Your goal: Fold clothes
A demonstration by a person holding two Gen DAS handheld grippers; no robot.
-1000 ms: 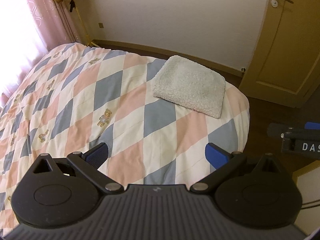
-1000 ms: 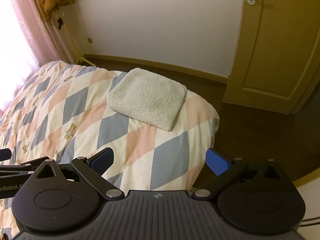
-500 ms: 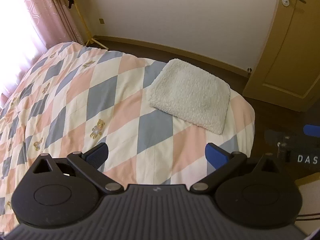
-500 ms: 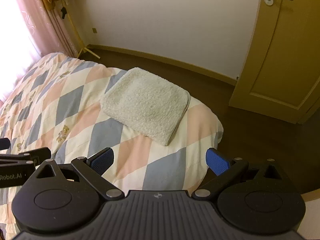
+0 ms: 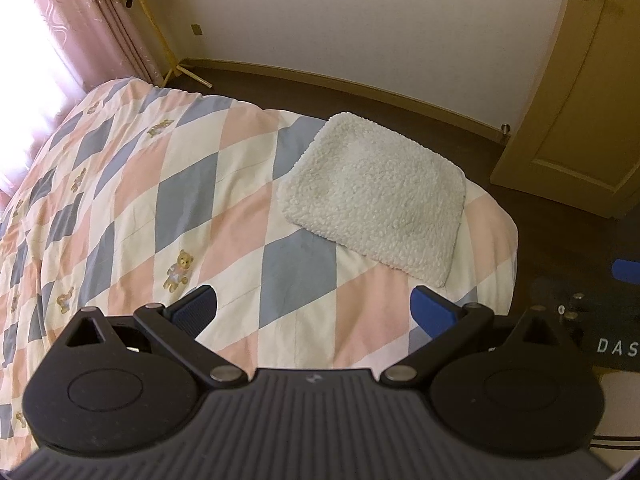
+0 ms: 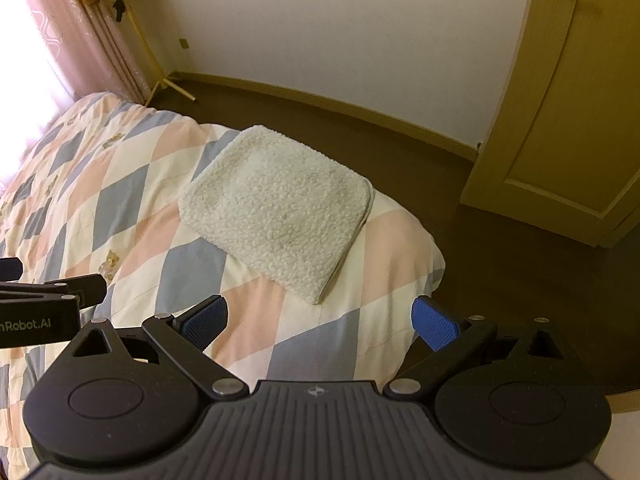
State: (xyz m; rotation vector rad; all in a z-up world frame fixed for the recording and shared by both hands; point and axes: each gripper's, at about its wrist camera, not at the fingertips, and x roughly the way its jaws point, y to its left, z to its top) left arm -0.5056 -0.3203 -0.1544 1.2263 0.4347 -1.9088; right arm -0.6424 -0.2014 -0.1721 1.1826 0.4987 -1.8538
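You've nudged both grippers closer to the folded fleece (image 5: 374,196) since a second ago.
It's lying near the bed (image 5: 132,200) corner; your left gripper (image 5: 314,308) and right gripper (image 6: 320,322) hover wide apart, empty.

Both wrist views look down, sharing quilt (image 5: 248,216), door (image 6: 560,128)

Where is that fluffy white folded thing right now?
The folded fleece lies flat on the diamond-patterned quilt, near the bed corner closest to the door, ahead of both open grippers and touching neither.
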